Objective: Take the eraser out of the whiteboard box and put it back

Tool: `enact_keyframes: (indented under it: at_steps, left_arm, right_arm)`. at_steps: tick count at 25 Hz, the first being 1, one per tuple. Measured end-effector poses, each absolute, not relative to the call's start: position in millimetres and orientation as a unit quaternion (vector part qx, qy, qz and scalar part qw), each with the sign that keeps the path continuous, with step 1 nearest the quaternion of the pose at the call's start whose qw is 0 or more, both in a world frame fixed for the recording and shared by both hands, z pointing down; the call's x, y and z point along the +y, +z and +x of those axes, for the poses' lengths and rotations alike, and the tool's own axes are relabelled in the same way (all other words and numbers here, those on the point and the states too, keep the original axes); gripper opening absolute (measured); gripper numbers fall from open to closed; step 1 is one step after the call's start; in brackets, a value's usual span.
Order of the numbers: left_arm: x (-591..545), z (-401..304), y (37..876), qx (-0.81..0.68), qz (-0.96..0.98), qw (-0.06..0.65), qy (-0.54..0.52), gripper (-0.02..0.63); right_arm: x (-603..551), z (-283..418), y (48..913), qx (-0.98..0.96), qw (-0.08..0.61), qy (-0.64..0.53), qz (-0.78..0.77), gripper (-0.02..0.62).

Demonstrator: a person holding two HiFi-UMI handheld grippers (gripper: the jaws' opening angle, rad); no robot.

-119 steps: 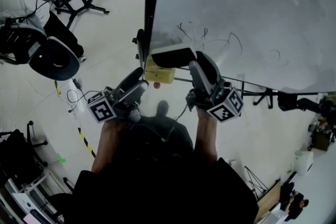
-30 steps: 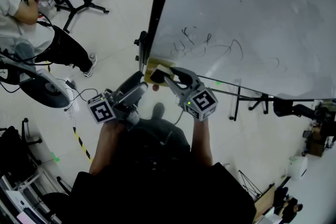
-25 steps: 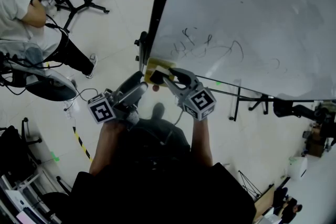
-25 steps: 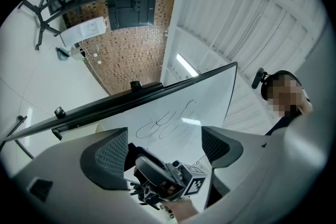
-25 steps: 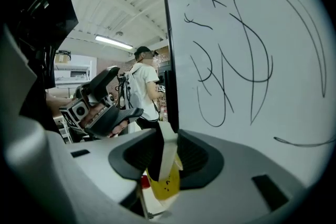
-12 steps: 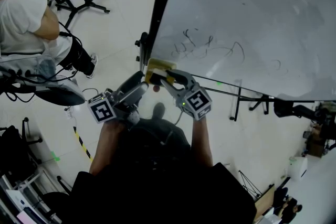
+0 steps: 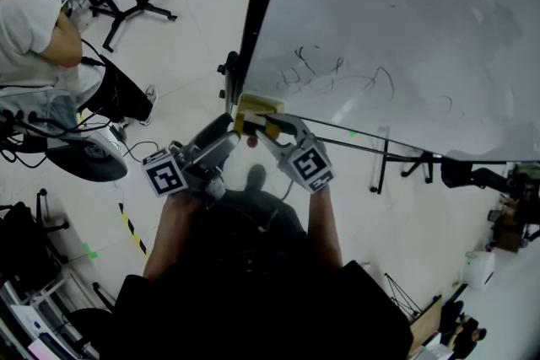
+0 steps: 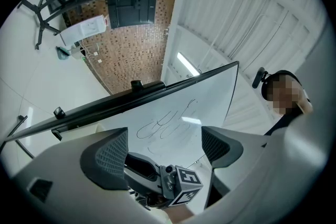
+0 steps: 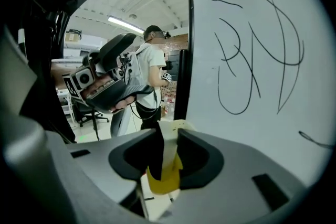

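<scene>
Eraser [image 9: 168, 150] shows only in the right gripper view: a thin pale slab pinched between the nearly closed jaws of the right hand-held gripper [image 9: 167, 136]. The head view puts that gripper's tip against the yellow whiteboard box [image 7: 260, 104], at the lower left corner of the scribbled whiteboard [image 7: 405, 29]; the box's inside is hidden. The left hand-held gripper [image 8: 163, 147] gapes wide, holding nothing. Around them lies pale floor [image 7: 181, 55], with a seated person [image 7: 38, 29] nearby

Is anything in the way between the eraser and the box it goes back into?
Nothing visible does. The right claw is shut on the eraser, held right at the yellow box by the whiteboard's lower corner, and nothing shows between them.
</scene>
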State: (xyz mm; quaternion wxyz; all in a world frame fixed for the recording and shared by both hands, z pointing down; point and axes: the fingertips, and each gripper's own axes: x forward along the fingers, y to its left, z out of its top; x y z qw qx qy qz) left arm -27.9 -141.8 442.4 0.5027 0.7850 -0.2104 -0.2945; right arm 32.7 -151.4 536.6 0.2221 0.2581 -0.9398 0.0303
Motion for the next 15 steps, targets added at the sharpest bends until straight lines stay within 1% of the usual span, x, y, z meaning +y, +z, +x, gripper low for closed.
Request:
enact_keyframes:
  at_steps: [3, 6, 9, 15]
  left_arm:
    - [-144, -28, 440, -0.216, 0.795, 0.490, -0.286, 0.428]
    - [-141, -26, 443, -0.209, 0.783, 0.506, -0.294, 0.428]
    - [-142, -27, 441, -0.213, 0.789, 0.498, -0.291, 0.428]
    - [-140, -29, 443, -0.213, 0.783, 0.504, -0.295, 0.430]
  right_arm:
    - [-151, 33, 539, -0.940, 0.220, 0.030, 0.258, 0.146]
    - [-150, 34, 539, -0.941, 0.220, 0.029, 0.257, 0.146]
    - [-149, 34, 540, -0.941, 0.220, 0.022, 0.257, 0.147]
    - [-148, 37, 549, -0.937, 0.236, 0.015, 0.257, 0.147]
